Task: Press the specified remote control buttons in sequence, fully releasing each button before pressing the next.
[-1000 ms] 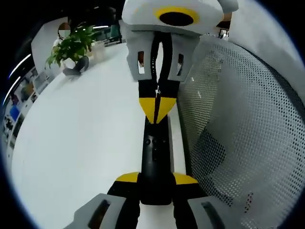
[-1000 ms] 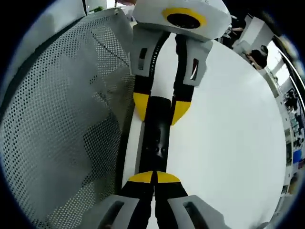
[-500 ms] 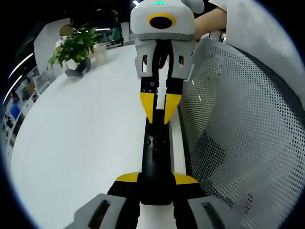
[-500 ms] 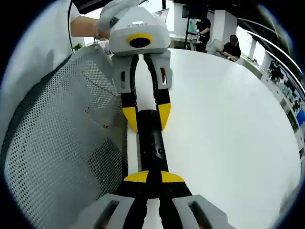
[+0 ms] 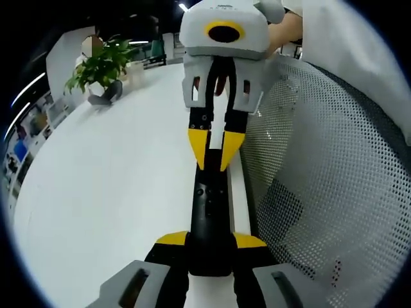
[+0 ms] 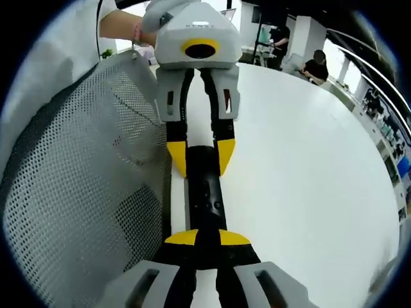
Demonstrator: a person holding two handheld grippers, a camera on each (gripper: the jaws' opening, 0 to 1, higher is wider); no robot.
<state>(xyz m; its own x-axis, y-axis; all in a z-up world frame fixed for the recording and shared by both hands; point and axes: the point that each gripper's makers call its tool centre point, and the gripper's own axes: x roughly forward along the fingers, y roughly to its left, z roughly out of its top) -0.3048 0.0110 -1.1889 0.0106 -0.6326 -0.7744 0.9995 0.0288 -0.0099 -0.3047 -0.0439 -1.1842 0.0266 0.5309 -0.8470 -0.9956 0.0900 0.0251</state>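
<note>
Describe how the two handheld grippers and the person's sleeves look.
Both grippers match. The right gripper and the left gripper each have a white-grey head with a yellow oval ring around a dark centre, pale grey slotted arms, and black jaws ending in yellow wedge tips. No cables are visible. The person wears a white sleeve.

No readable text, labels or numbers; remote (image 5: 210, 221) button markings too small to read
</note>
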